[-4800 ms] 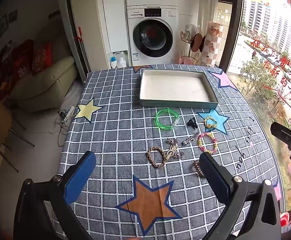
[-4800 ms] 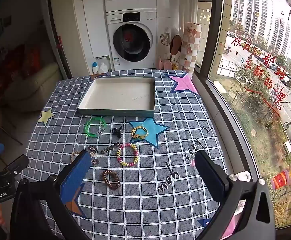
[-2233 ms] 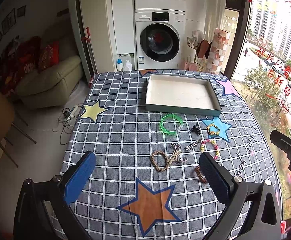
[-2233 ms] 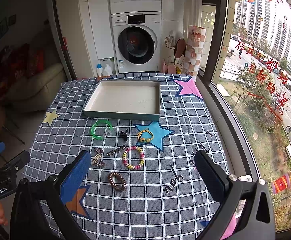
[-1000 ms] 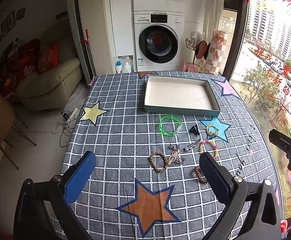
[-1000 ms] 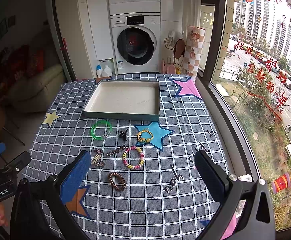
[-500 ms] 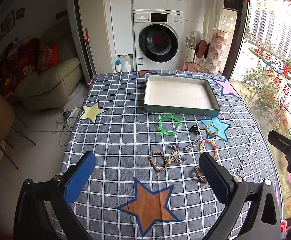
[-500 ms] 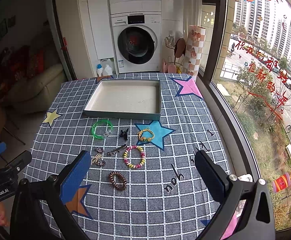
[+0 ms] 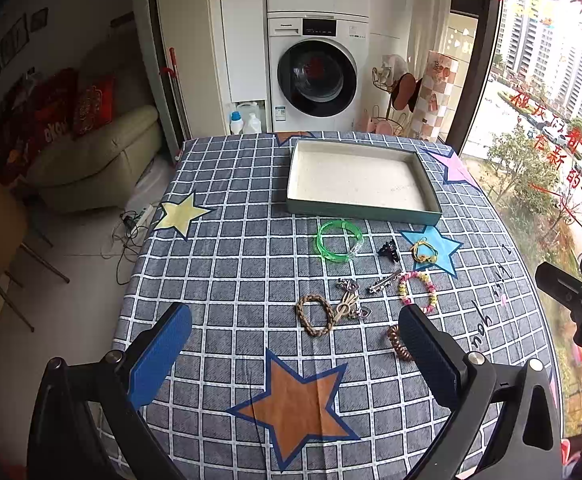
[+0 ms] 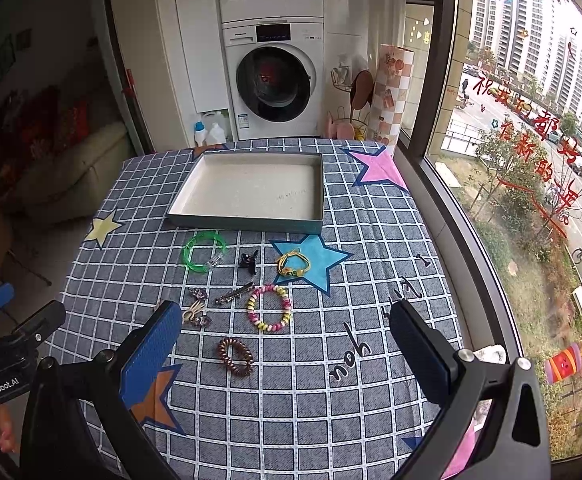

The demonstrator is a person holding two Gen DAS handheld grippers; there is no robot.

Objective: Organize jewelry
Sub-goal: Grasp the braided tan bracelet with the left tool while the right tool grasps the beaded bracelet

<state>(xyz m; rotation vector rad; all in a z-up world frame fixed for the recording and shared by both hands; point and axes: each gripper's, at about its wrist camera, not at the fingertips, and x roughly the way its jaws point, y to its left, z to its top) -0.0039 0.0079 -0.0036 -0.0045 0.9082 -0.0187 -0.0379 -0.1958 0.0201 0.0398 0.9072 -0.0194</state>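
Both tongs hang above the near end of the checked tablecloth (image 9: 227,264), each released, jaws spread wide and holding nothing. The left gripper (image 9: 291,344) sits over the orange star (image 9: 295,408) printed on the cloth; the right gripper (image 10: 287,344) sits further toward the window side, its frame showing at the right edge of the left wrist view.

Ahead of the left tongs, between the 2 fingers, lie a braided brown bracelet (image 9: 315,315) and, touching it on the right, a cluster of small metal charms (image 9: 349,300). A brown spiral hair tie (image 10: 235,356) lies just ahead of the right tongs, between its fingers, and is half hidden behind the left tongs' right finger (image 9: 427,356). Beyond it rest a pink-and-yellow beaded bracelet (image 10: 269,307) and a silver hair clip (image 10: 235,293) just left of it. Further out are a green bangle (image 10: 204,256), a small black claw clip (image 10: 248,262) and a yellow cord bracelet (image 10: 292,264) lying on a blue star (image 10: 319,258). Farthest ahead stands a shallow rectangular tray (image 10: 251,224) with a white floor, nothing in it, apart from all the jewelry.
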